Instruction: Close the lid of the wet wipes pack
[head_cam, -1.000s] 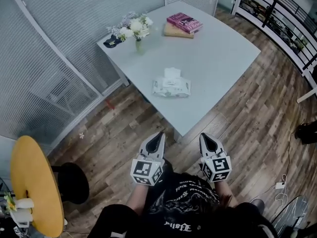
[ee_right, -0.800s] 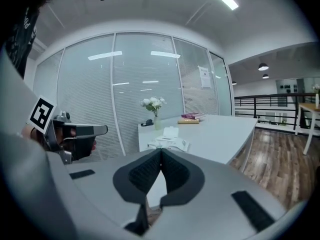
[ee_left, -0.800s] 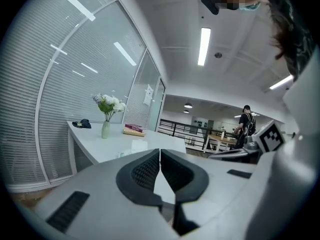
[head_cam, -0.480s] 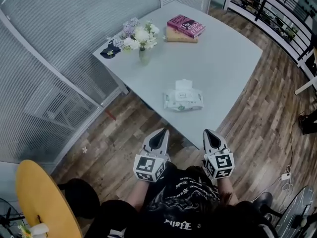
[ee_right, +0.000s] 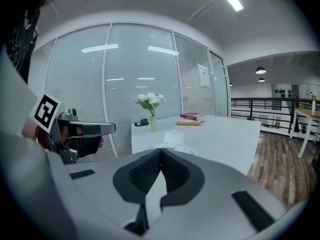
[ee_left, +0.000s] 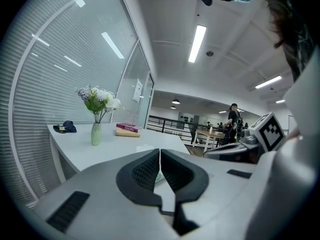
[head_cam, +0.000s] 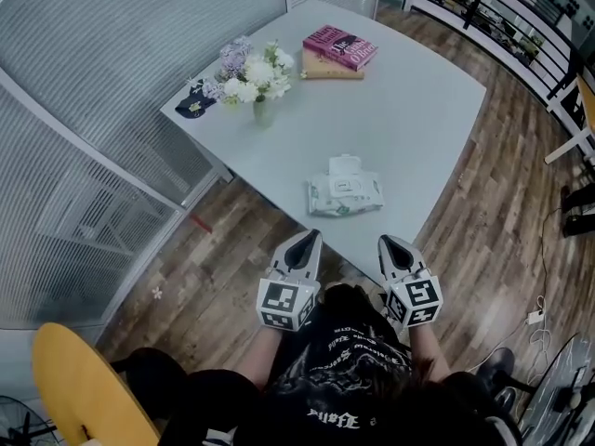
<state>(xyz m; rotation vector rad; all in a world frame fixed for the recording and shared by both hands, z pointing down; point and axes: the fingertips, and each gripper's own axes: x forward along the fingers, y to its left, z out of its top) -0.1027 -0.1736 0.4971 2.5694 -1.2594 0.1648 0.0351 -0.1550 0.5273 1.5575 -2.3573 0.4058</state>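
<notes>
The wet wipes pack (head_cam: 345,194) lies near the front edge of the pale table (head_cam: 418,100), its white lid (head_cam: 345,166) flipped open toward the far side. In the right gripper view the pack (ee_right: 171,140) shows just beyond the jaws. My left gripper (head_cam: 303,242) and right gripper (head_cam: 388,243) hover side by side over the floor, short of the table edge, below the pack. Both have their jaws pressed together with nothing held. In the left gripper view the left gripper (ee_left: 159,152) hides most of the pack.
A vase of flowers (head_cam: 256,77), a dark cap (head_cam: 195,101) and two stacked books (head_cam: 338,50) stand at the table's far side. A slatted glass wall runs along the left. A yellow round table (head_cam: 79,388) is at lower left. A railing (head_cam: 497,7) lines the right.
The view has shifted closer to the table, so the pack sits nearer to both grippers. Both grippers stay shut and level with each other.
</notes>
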